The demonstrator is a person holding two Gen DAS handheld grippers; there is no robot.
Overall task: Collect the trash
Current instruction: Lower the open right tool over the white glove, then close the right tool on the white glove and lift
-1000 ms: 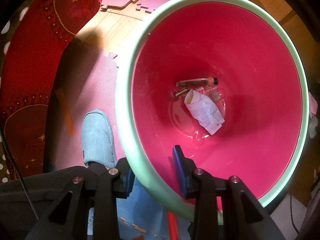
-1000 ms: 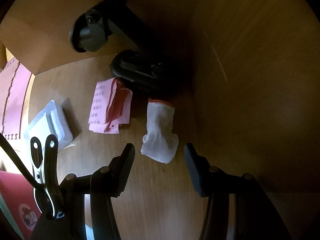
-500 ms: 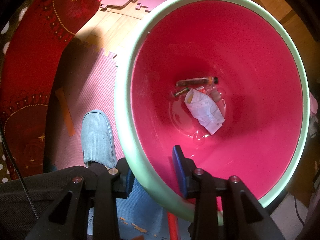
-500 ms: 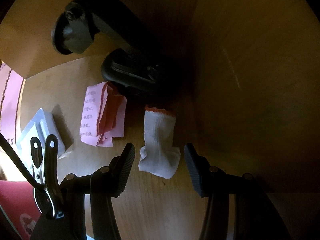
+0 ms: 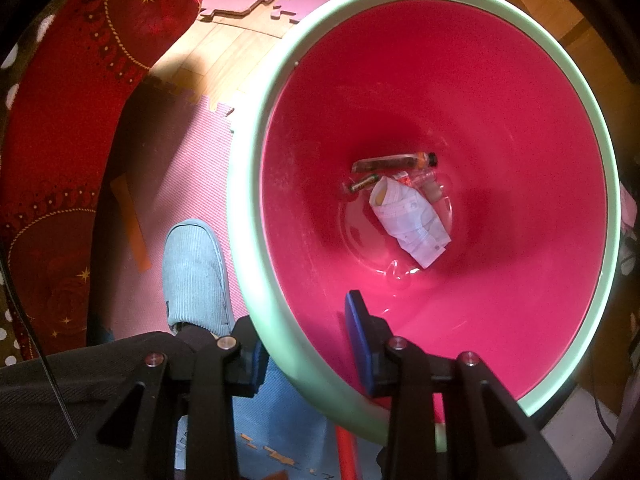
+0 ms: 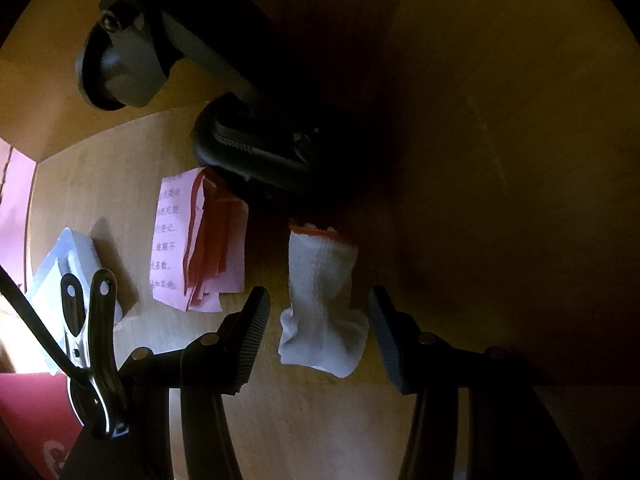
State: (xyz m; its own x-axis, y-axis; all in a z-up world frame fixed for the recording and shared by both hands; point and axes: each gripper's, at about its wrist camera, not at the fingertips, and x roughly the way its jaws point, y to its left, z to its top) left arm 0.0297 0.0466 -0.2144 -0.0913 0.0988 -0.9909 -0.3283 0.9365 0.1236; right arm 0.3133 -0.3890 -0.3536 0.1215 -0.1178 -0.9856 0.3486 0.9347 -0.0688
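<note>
Left gripper (image 5: pixel 304 344) pinches the red bin (image 5: pixel 256 184) rim; right gripper (image 6: pixel 318 332) fingers spread astride white glove (image 6: pixel 320 300) on the wood floor (image 6: pixel 320 420); soft cloth may slip out, or grab misses

bin (image 5: pixel 256 208): pink inside, pale green rim, clamped at near rim by left gripper (image 5: pixel 304 356), trash at bottom | glove (image 6: pixel 322 300): white, orange cuff, flat on wood, between right gripper (image 6: pixel 316 332) fingers, untouched | pink paper (image 6: pixel 200 240): folded, left of glove
</note>
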